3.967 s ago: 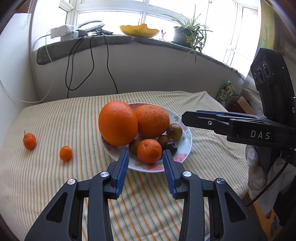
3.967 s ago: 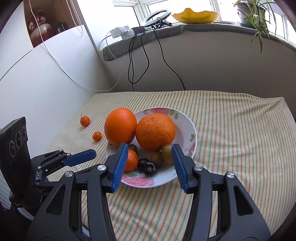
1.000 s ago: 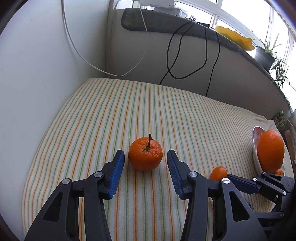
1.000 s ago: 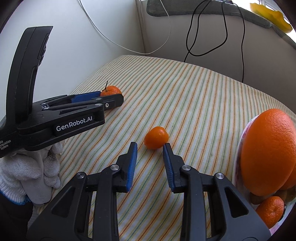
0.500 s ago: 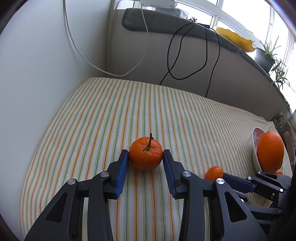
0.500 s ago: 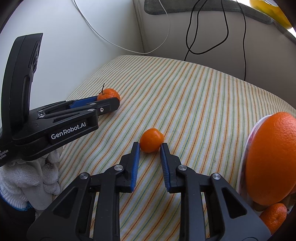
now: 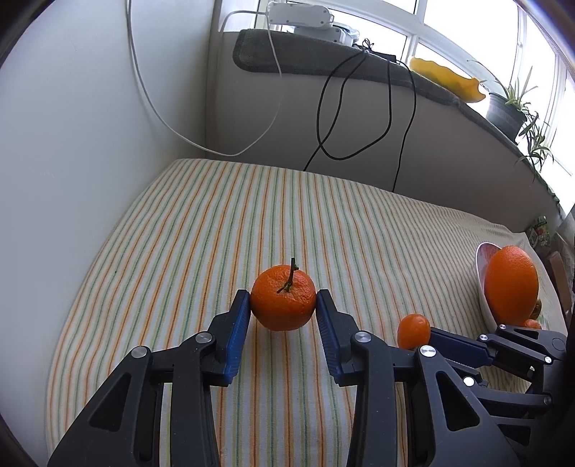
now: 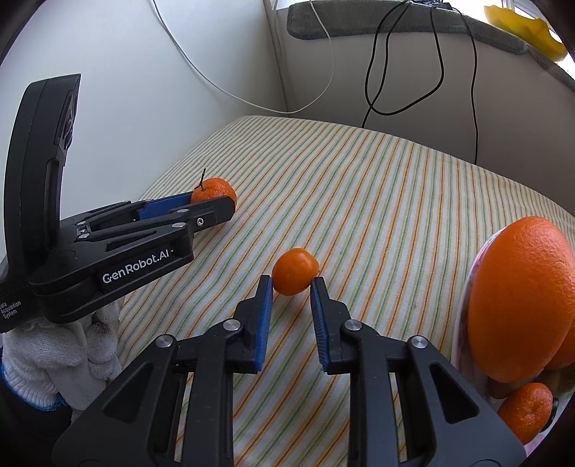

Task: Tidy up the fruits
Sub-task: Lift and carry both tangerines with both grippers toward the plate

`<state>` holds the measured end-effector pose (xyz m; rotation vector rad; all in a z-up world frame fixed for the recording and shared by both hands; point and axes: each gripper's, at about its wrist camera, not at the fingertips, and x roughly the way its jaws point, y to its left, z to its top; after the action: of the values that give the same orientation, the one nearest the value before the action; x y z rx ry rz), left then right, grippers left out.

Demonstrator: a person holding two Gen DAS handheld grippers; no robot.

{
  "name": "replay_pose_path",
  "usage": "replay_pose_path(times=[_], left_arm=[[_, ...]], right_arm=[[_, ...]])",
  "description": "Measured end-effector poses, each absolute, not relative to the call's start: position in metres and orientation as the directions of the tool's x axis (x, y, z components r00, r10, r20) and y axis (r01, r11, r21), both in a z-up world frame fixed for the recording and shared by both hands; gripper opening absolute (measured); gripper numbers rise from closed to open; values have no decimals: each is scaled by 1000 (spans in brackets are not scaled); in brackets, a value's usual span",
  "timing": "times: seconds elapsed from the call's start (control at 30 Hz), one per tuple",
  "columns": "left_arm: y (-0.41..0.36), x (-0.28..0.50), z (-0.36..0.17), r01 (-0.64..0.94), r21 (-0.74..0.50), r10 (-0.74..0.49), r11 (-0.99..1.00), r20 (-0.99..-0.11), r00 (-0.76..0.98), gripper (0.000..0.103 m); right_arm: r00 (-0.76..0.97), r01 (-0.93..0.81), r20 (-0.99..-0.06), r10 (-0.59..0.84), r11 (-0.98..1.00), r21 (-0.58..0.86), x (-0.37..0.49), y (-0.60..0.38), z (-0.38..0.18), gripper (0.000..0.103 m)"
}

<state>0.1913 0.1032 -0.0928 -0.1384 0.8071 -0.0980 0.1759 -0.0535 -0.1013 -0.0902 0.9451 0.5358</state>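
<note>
My left gripper [image 7: 283,303] is shut on a stemmed tangerine [image 7: 283,303], its blue pads pressing both sides, and holds it just above the striped cloth. My right gripper [image 8: 291,282] is shut on a small kumquat [image 8: 295,271] at the fingertips, held slightly above the cloth. The kumquat also shows in the left wrist view [image 7: 413,330], and the tangerine in the right wrist view [image 8: 214,191]. The flowered plate [image 8: 463,323] with a large orange [image 8: 519,305] and a mandarin [image 8: 526,411] sits at the right.
The striped cloth [image 7: 251,222] covers the table, bounded by white walls on the left and behind. Cables [image 7: 359,107] hang down the back wall. A sill above holds a power strip [image 7: 305,18], a yellow dish [image 7: 447,81] and a potted plant [image 7: 506,111].
Both grippers have closed on their fruits. The tangerine and the kumquat now sit slightly lifted off the cloth.
</note>
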Motion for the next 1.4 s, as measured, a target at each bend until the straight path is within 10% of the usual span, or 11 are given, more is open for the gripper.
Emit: replay_pose_path(times=[1.4], left_arm=[[20,123,-47,190,-178,-260,966,-624,737,36]], right_arm=[[555,-436,-688,468,868,239,104,-167,-46,22]])
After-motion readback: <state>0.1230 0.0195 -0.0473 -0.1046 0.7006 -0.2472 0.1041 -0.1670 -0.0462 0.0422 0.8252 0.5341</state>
